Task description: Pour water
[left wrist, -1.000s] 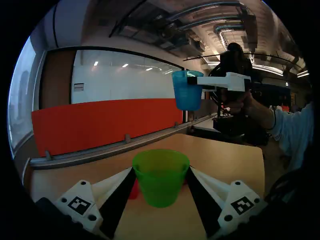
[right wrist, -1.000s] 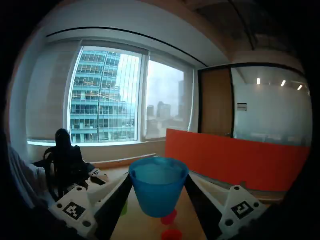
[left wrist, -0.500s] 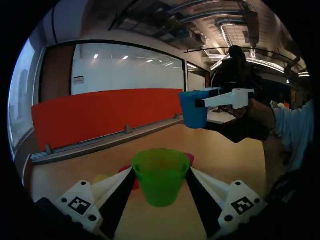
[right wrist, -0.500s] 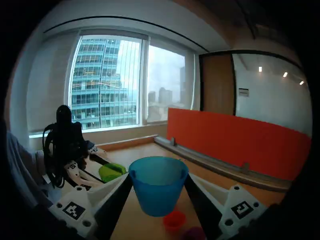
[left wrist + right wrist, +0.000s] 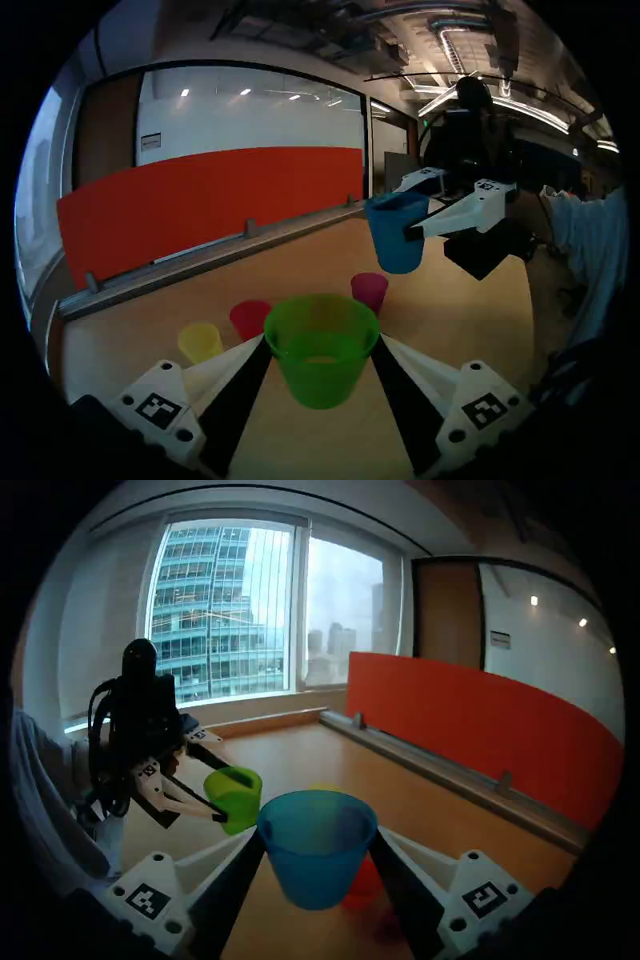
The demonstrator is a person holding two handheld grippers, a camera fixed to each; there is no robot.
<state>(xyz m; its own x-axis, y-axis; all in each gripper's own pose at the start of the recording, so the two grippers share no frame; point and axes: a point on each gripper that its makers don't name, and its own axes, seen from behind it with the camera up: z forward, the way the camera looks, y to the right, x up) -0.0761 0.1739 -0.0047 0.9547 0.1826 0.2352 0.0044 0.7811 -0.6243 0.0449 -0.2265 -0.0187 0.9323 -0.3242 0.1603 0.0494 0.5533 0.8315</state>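
Note:
In the left gripper view my left gripper (image 5: pixel 322 356) is shut on a green cup (image 5: pixel 322 348), held upright above the wooden table (image 5: pixel 448 296). Farther off, up and to the right, my right gripper (image 5: pixel 404 234) holds a blue cup (image 5: pixel 396 232) in the air, slightly tilted. In the right gripper view that right gripper (image 5: pixel 317 852) is shut on the blue cup (image 5: pixel 317 848), and the left gripper (image 5: pixel 214 800) with the green cup (image 5: pixel 234 798) hangs to the left. I cannot tell whether either cup holds water.
Small yellow (image 5: pixel 200 342), red (image 5: pixel 250 318) and magenta (image 5: pixel 369 290) cups stand on the table beyond the green cup. An orange partition (image 5: pixel 208 204) with a metal rail runs along the table's far edge. Windows (image 5: pixel 232 608) lie behind the left gripper. A sleeve (image 5: pixel 588 240) shows at right.
Both grippers have tipped downward, bringing the table and small cups into sight. The blue cup has dropped lower and nearer the green cup.

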